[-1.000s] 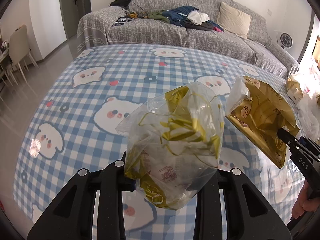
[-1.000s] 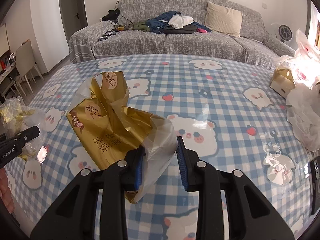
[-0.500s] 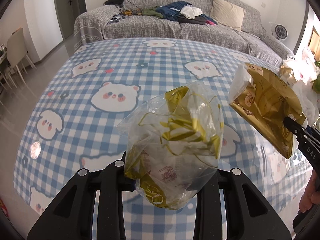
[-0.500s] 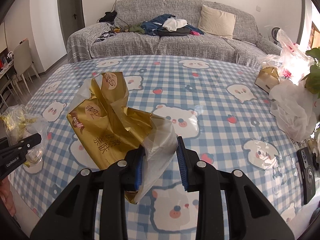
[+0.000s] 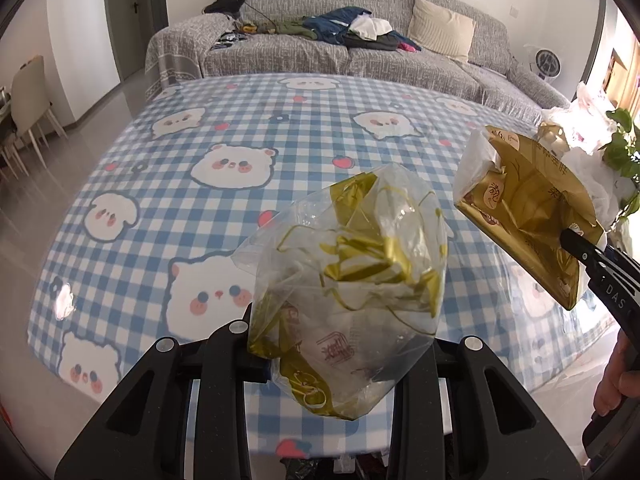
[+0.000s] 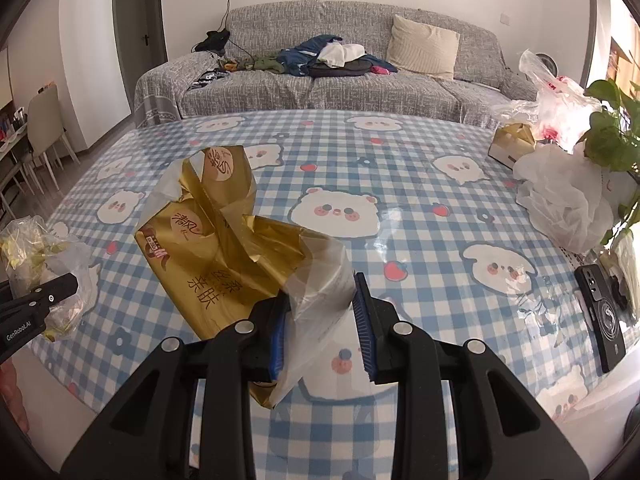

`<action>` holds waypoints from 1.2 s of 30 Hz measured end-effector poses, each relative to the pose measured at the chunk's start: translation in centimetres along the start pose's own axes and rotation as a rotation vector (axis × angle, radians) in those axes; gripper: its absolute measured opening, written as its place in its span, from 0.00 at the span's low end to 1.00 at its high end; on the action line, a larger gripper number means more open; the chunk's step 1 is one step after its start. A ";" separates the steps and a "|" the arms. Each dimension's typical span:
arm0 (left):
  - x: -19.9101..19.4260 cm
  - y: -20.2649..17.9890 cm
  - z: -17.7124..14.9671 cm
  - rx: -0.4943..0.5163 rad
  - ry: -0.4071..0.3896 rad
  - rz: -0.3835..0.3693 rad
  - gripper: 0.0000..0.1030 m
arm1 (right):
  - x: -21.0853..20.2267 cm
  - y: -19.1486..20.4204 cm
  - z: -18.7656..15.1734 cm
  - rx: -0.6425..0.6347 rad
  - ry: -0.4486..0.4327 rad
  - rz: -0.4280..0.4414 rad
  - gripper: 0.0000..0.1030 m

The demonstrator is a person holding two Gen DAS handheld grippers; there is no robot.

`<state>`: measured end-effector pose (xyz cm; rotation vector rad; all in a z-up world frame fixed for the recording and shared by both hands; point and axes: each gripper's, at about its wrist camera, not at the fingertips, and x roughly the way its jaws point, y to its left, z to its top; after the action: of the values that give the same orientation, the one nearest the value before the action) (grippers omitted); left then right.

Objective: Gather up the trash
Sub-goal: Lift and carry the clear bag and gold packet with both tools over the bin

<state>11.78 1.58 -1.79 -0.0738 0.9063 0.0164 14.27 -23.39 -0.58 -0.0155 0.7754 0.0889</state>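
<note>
My left gripper (image 5: 332,356) is shut on a crumpled clear plastic bag with gold wrapper inside (image 5: 352,280), held up over the near edge of the table. My right gripper (image 6: 320,320) is shut on a gold tissue wrapper with a clear plastic end (image 6: 224,252), also held above the table. The gold wrapper also shows in the left wrist view (image 5: 528,216) at the right, with the right gripper's fingers (image 5: 592,264) on it. The clear bag shows at the far left of the right wrist view (image 6: 44,264).
The table has a blue checked cloth with bear prints (image 6: 400,184). At its right side lie white plastic bags (image 6: 564,196), a small box (image 6: 512,144), a plant (image 6: 612,128) and a black phone (image 6: 604,312). A grey sofa (image 6: 320,80) stands behind.
Both grippers have pulled back toward the near edge of the table and risen, each keeping its wrapper. More of the table's right side and its near edge are in view.
</note>
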 end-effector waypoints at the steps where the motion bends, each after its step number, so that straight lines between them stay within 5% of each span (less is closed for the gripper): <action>1: -0.4 0.0 -0.3 0.002 -0.001 -0.001 0.29 | -0.4 0.1 -0.2 -0.001 -0.001 0.001 0.27; 36: -9.7 0.6 -10.4 -0.014 -0.039 -0.083 0.29 | -12.0 1.7 -8.7 -0.048 -0.086 0.035 0.27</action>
<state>-2.38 1.61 -0.62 -0.1238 0.8639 -0.0530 -0.48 -23.03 1.69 -0.0431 0.6873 0.1403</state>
